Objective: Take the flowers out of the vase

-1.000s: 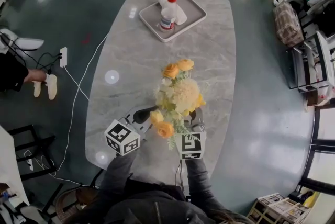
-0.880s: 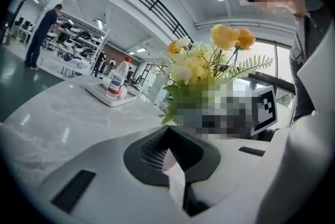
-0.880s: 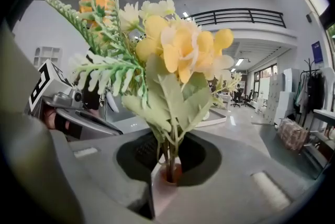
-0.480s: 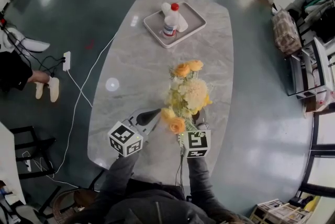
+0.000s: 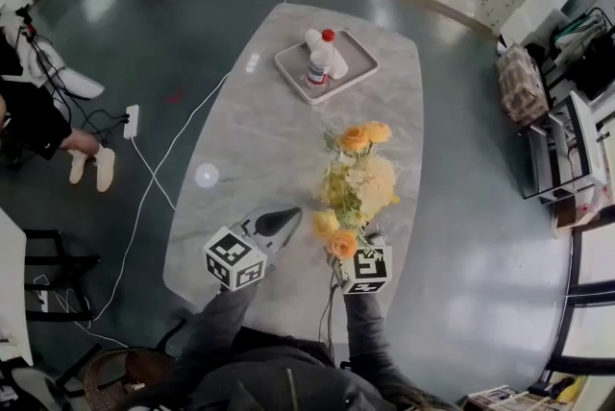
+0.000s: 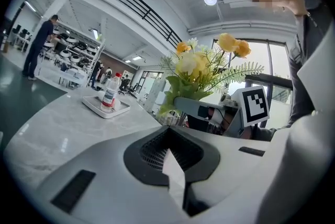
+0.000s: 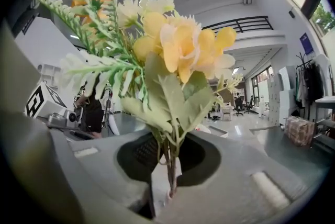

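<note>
The left gripper [image 6: 175,178] hung over the desk [image 5: 252,116], its jaws together with nothing between them. Beside it, the right gripper [image 7: 170,186] pinched the stems of the flowers [image 7: 175,53], upright above the desk. No vase showed. The lift-out looked done, so next the bunch probably needed laying down gently.

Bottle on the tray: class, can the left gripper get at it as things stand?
Probably yes: the left gripper holds nothing, and bare table lies between it and the bottle; the flowers are aside.

Right gripper [image 7: 168,192] closed on stems of flowers [image 7: 178,55], yellow and orange blooms above
</note>
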Demonstrator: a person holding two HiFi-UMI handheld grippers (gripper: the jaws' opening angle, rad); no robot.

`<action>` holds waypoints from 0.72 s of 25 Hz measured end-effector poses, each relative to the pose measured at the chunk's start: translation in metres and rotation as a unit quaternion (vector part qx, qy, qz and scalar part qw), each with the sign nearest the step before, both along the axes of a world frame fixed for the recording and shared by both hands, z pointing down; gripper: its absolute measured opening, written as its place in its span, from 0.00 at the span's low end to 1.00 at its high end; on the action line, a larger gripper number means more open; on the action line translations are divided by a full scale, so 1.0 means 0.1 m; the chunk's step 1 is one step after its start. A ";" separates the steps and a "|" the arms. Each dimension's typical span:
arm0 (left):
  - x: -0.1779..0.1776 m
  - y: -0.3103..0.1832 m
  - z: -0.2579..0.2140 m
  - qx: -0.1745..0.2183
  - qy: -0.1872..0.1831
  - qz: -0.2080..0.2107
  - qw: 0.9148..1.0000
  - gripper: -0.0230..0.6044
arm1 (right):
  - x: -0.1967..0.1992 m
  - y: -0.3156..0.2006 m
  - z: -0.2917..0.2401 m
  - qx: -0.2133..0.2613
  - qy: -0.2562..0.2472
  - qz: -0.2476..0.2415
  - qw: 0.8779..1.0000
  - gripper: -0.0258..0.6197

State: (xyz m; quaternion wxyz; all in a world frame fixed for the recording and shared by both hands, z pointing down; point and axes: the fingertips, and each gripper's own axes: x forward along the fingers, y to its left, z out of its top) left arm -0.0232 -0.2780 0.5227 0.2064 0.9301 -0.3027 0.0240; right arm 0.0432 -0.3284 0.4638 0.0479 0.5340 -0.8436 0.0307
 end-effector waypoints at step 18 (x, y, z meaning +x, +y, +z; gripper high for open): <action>-0.07 0.80 -0.63 0.064 0.008 -0.009 0.998 0.04 | 0.01 0.87 -0.81 0.066 -0.043 -0.010 0.997 0.11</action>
